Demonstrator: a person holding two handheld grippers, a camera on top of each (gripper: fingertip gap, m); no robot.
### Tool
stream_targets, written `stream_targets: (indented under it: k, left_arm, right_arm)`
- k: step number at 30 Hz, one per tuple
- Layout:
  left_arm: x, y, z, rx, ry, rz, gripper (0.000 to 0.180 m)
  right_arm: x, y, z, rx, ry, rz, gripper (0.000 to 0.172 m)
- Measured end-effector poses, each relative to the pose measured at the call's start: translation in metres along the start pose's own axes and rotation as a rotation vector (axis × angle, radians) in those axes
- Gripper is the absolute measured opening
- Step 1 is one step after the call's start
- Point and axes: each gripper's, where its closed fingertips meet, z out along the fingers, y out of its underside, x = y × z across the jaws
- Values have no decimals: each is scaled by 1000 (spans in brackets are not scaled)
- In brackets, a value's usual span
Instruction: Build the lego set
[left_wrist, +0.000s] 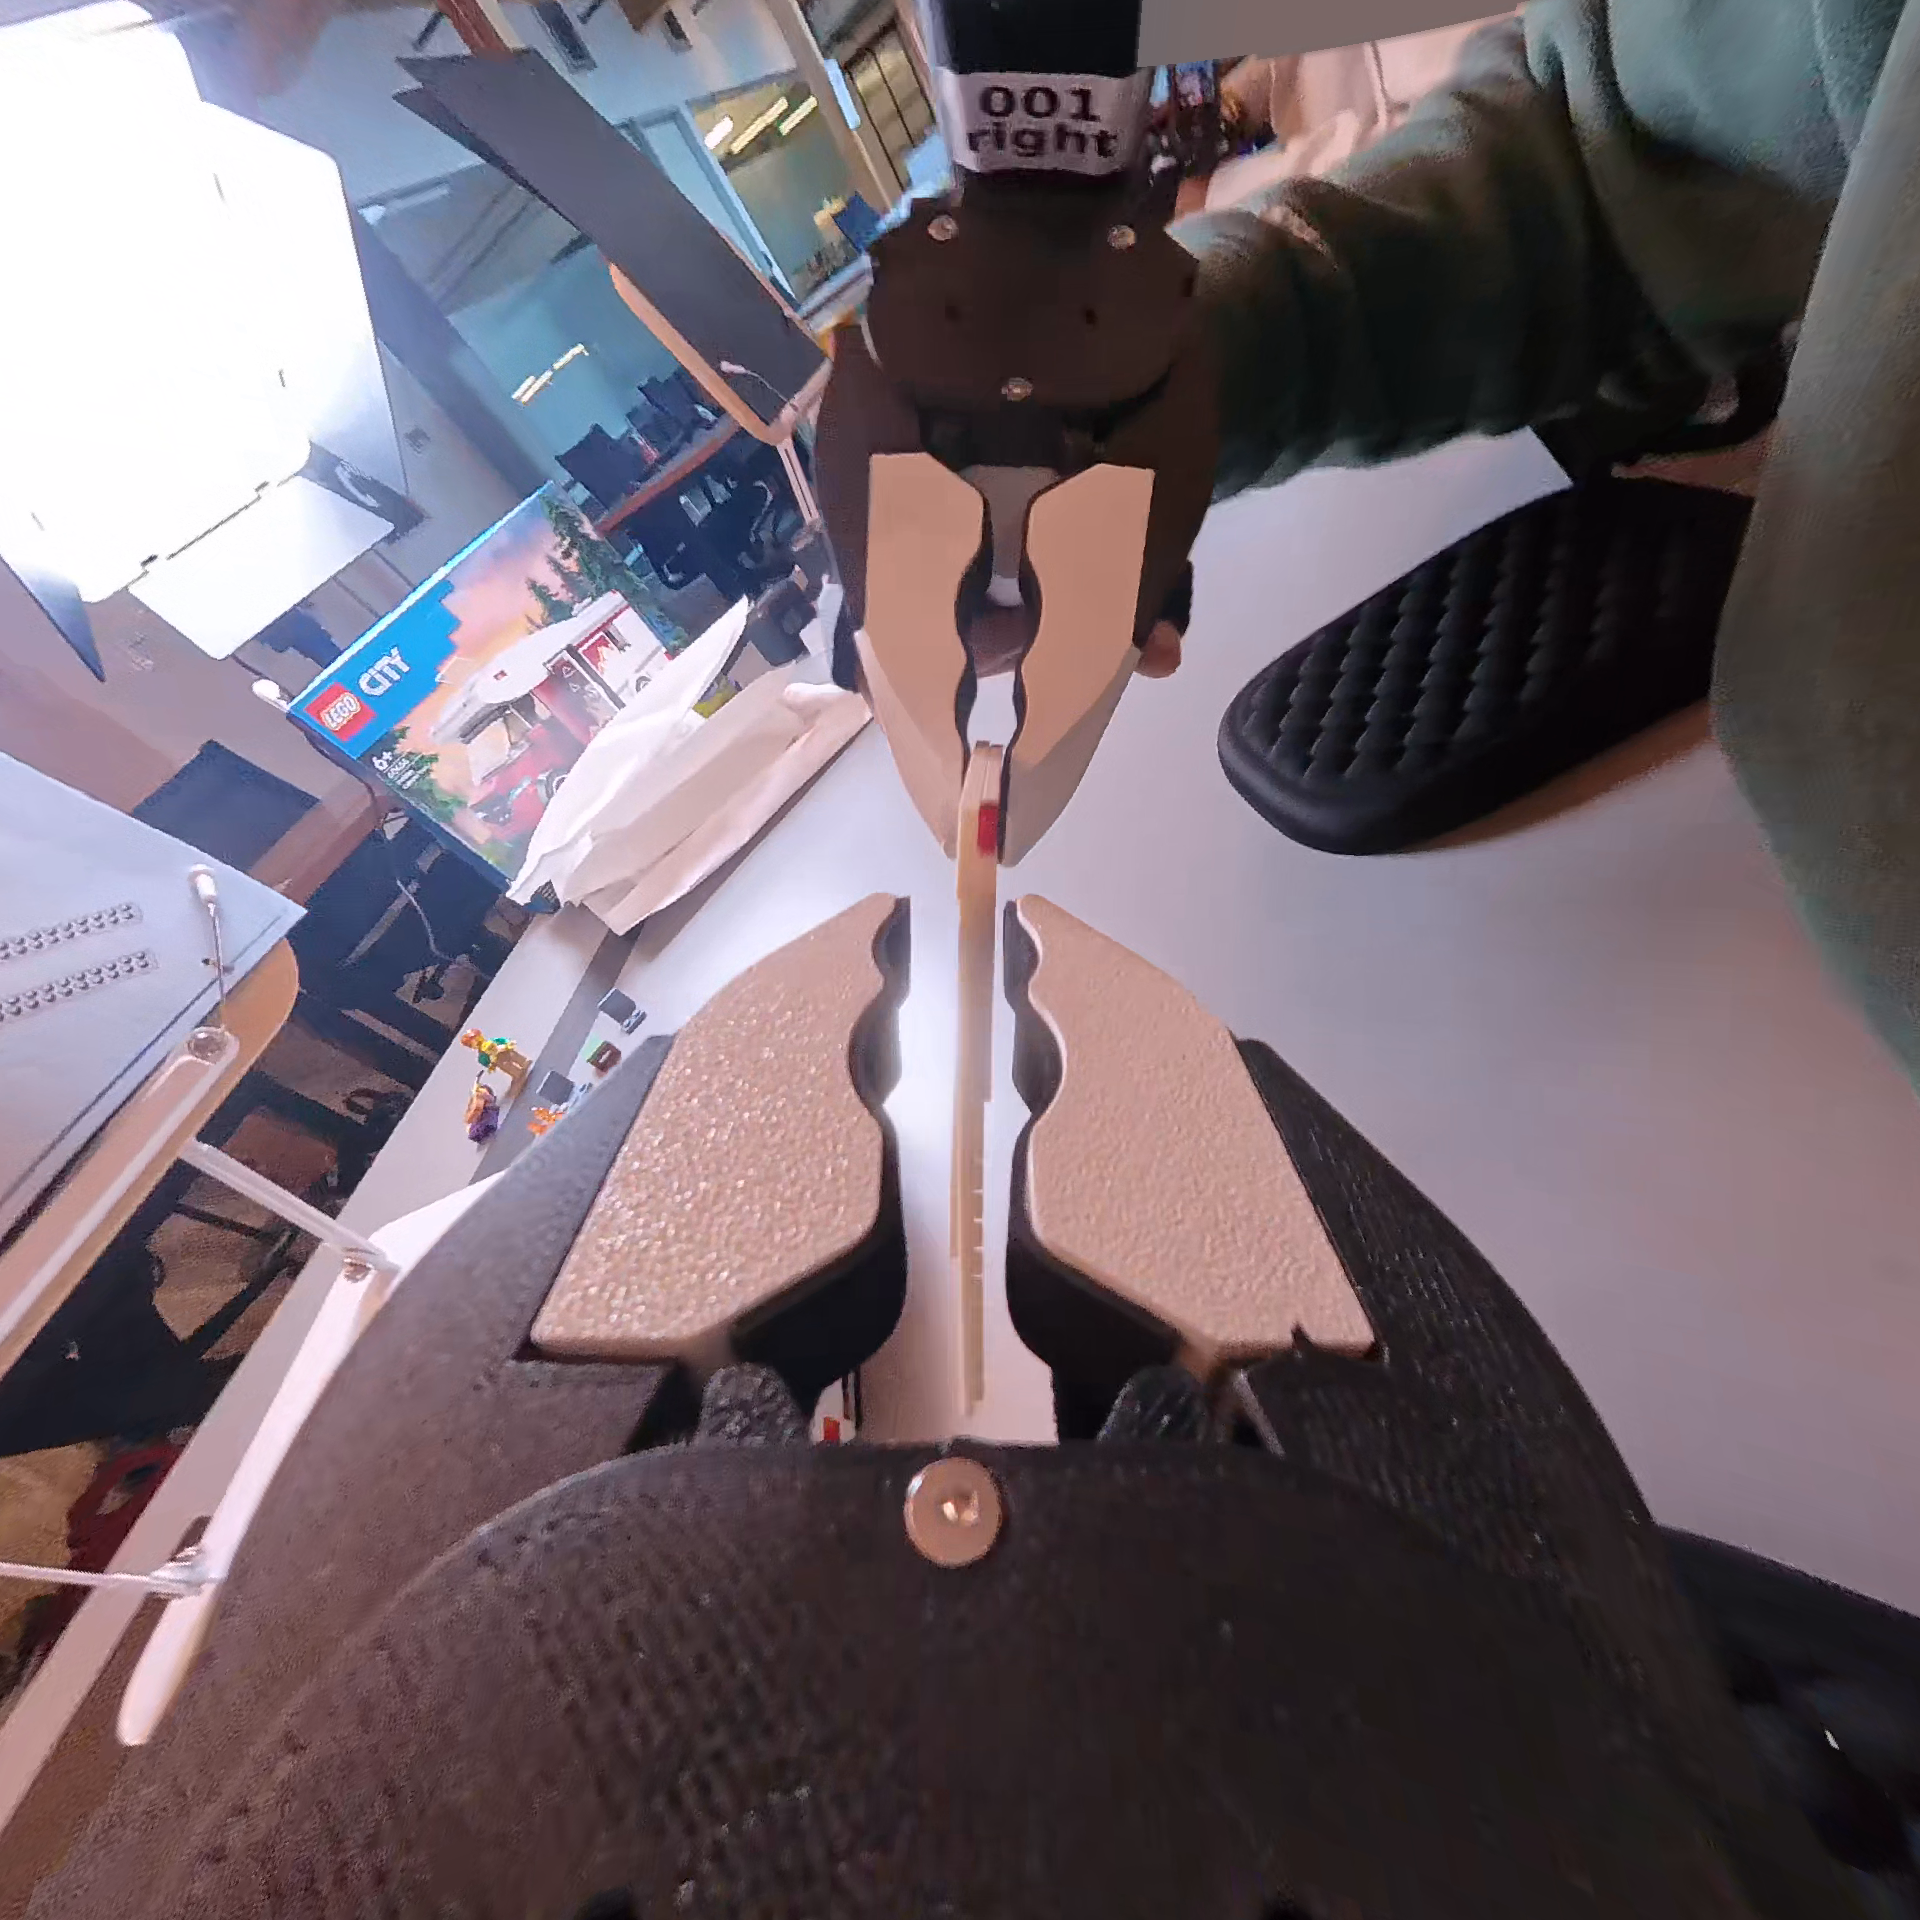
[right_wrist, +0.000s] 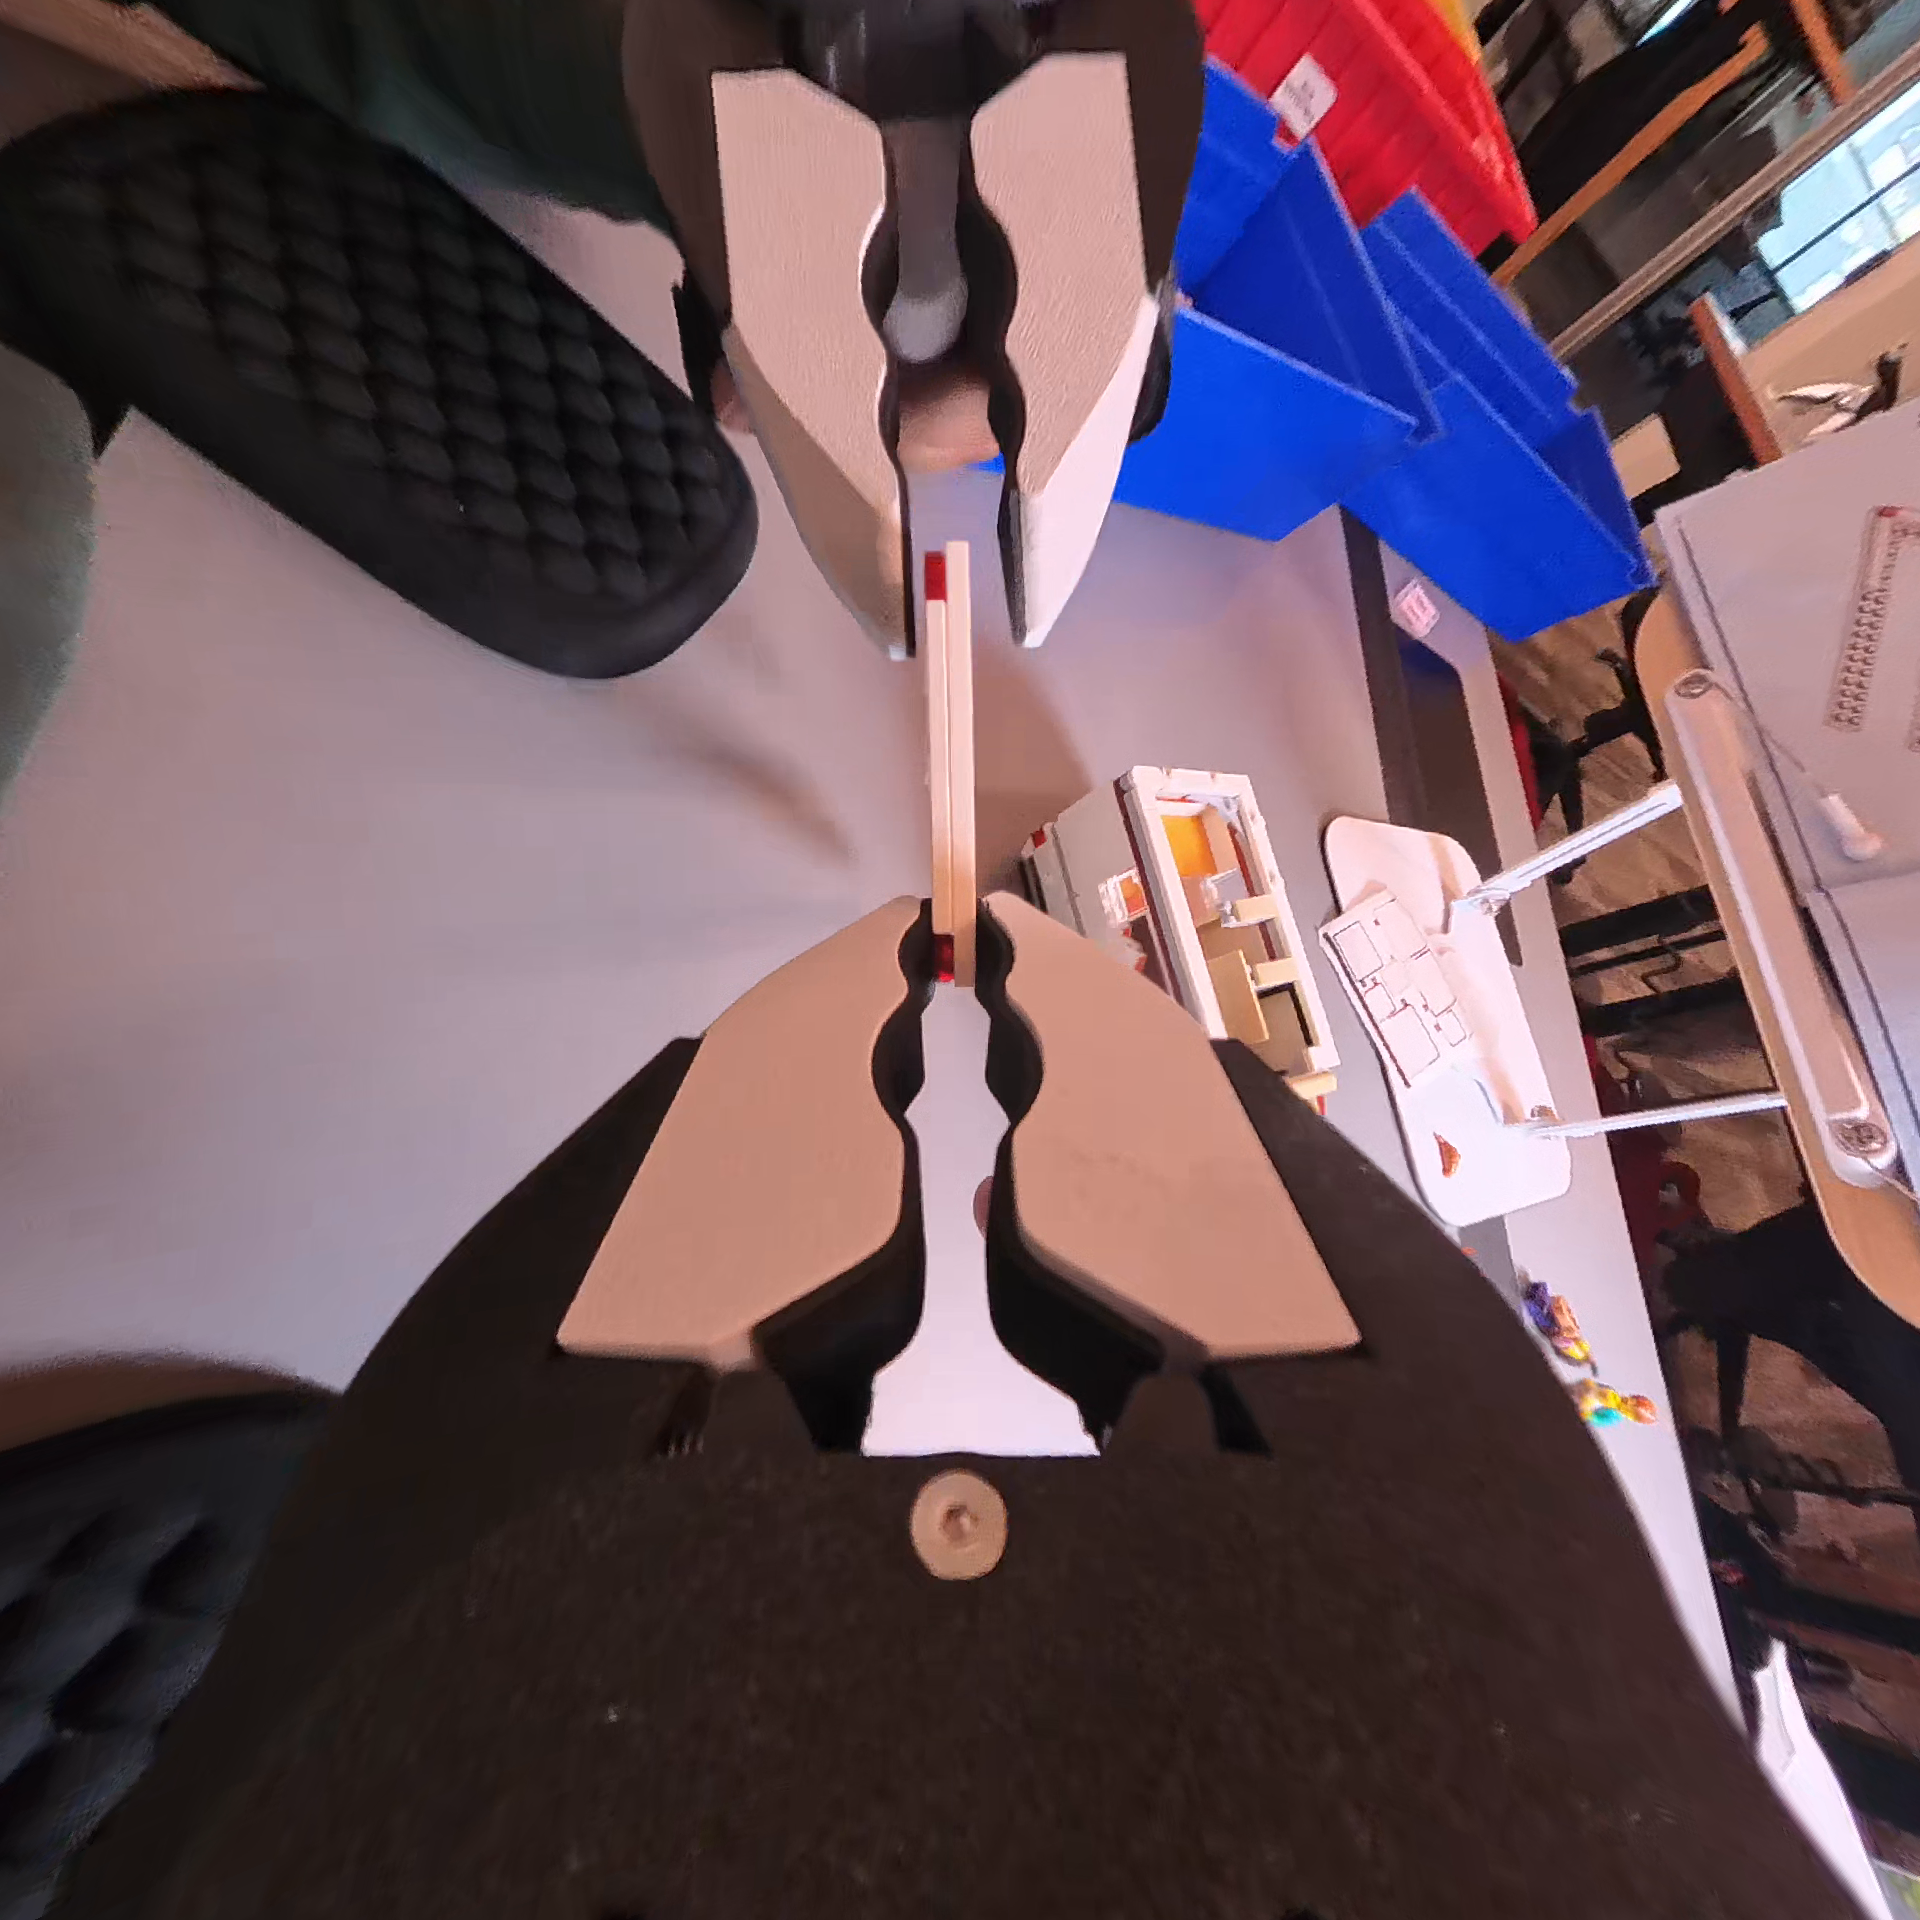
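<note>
While both tongs meet over the grey table (left_wrist: 1403, 1091), a long thin strip (left_wrist: 975, 1039) hangs in the air between them, edge up.

A black chair arm (left_wrist: 1486, 665) lies on the table to the right of the left tongs. Blue bins (right_wrist: 1299, 416) stand to the right of the right tongs, far out past its tips. A toy box (left_wrist: 468, 707) stands far to the left of the left tongs, with white paper bags (left_wrist: 665, 790) lying next to it. A half-built toy house (right_wrist: 1216, 914) lies just to the right of the right tongs' tips.

The right tongs (right_wrist: 954, 914) are closed on one end of the strip. Both pads press on its flat sides. The left tongs (left_wrist: 956, 909) are open. The other end of the strip runs in between their fingers (left_wrist: 790, 1091), but there is a gap on each side, so they do not hold it.

I think a good hold here needs the pads flat on the wide sides. The strip is thin and looks like two layers, so a crooked squeeze could twist it or split it.

A tiny red piece (left_wrist: 989, 821) sits on the strip inside the right tongs' tips. Small toy people (left_wrist: 494, 1070) lie to the left of the left tongs.
</note>
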Motion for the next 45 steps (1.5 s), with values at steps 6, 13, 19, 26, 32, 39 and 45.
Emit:
stream_targets:
  k: [6,13,19,26,32,39,45]
  left_arm:
    - [7,4,10,-138,-23,132,15]
    - [12,6,11,-154,-29,217,7]
    - [15,-2,5,-87,-28,235,7]
    - [17,-19,-6,67,3,138,7]
    - [15,-29,-15,223,38,-12,7]
    - [10,-19,-20,279,41,-101,7]
    - [4,-3,-22,178,18,-122,15]
  right_arm:
    - [-4,5,7,-96,-13,-59,6]
    - [-7,4,6,-129,13,-105,6]
    - [-10,-6,-1,-62,-8,-103,20]
    - [-12,-25,-4,118,4,-111,18]
    - [-14,-40,-6,207,-47,-52,6]
    - [-10,-37,3,119,-69,18,6]
    - [-9,-26,14,-3,-65,48,6]
